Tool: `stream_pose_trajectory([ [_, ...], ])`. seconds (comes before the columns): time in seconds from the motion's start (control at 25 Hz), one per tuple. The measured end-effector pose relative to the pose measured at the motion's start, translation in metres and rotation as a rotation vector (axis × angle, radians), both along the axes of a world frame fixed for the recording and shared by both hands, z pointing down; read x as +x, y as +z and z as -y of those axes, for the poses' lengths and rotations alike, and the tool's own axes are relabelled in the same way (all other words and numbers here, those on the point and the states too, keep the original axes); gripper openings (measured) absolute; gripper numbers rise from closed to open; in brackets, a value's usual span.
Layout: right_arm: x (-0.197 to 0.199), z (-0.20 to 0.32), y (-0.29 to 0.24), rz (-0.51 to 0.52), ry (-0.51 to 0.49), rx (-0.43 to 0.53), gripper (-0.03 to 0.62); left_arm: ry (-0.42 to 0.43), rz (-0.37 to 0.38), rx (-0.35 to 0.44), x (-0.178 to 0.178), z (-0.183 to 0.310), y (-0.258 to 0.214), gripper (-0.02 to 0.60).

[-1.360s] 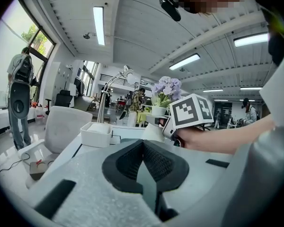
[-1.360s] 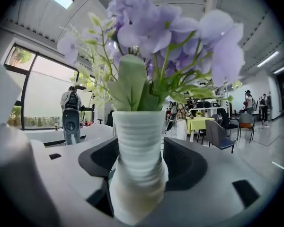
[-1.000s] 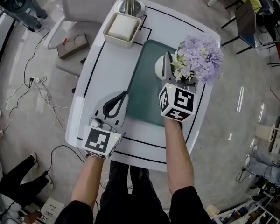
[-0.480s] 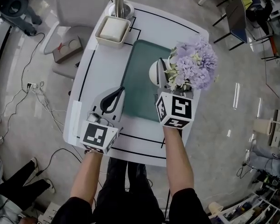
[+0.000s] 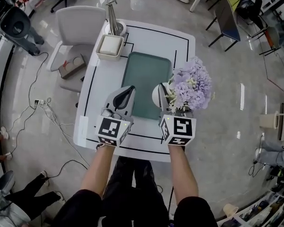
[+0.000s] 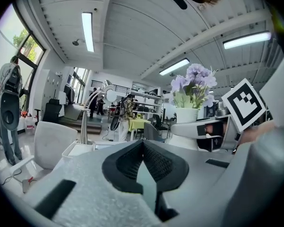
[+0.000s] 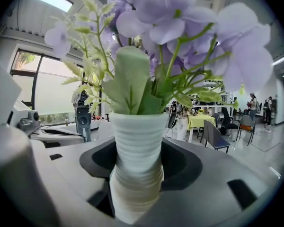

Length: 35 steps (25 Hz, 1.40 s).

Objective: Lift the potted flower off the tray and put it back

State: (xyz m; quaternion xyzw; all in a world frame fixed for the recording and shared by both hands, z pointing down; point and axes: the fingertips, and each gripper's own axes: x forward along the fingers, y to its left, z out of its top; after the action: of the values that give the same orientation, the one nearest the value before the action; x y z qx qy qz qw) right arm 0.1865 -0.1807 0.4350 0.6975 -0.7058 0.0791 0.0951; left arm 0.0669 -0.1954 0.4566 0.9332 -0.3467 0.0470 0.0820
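A potted flower with purple blooms (image 5: 191,86) in a white ribbed pot (image 7: 136,145) is held by my right gripper (image 5: 162,96), whose jaws are shut on the pot's waist. The pot hangs by the right near side of the green tray (image 5: 144,77) and looks raised off it. In the right gripper view my right gripper (image 7: 139,163) clasps the pot from both sides. My left gripper (image 5: 130,90) is over the tray's near left edge, shut and holding nothing. In the left gripper view, beyond my left gripper (image 6: 143,146), the flower (image 6: 193,85) rises at the right.
At the white table's (image 5: 104,84) far left stand a white square dish (image 5: 110,46) and a desk lamp (image 5: 114,13). Beyond the table are a white chair (image 5: 80,25), a box (image 5: 72,66) and cables (image 5: 42,103) on the floor, and a blue chair (image 5: 226,20).
The right gripper has carried the potted flower toward the near side of the tray. The left gripper has moved right, onto the tray's left edge. The head view has pulled back.
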Motion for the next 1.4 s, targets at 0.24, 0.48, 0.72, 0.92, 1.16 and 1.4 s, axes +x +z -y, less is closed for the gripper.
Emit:
stream_pose_trajectory([
  [0.24, 0.005, -0.048, -0.016, 0.011, 0.028, -0.009, 0.258, 0.013, 0.027, 0.009, 0.01, -0.018, -0.016, 0.006],
  [0.48, 0.002, -0.074, -0.016, 0.01, 0.034, -0.014, 0.258, 0.014, 0.052, -0.002, 0.011, -0.033, -0.017, 0.005],
  [0.72, 0.002, -0.083, -0.021, 0.006, 0.03, -0.003, 0.258, 0.03, 0.059, 0.002, 0.013, -0.042, -0.02, 0.005],
  [0.92, 0.001, -0.083, -0.022, 0.008, 0.02, 0.0, 0.258, 0.033, 0.084, 0.015, 0.014, -0.047, -0.018, 0.005],
  [1.16, -0.003, -0.083, -0.019, 0.007, 0.002, -0.003, 0.258, 0.009, 0.067, 0.002, 0.008, -0.047, -0.018, 0.005],
  [1.4, -0.006, -0.076, -0.015, 0.004, -0.013, -0.008, 0.258, -0.014, 0.067, -0.005, -0.002, -0.043, -0.015, 0.005],
])
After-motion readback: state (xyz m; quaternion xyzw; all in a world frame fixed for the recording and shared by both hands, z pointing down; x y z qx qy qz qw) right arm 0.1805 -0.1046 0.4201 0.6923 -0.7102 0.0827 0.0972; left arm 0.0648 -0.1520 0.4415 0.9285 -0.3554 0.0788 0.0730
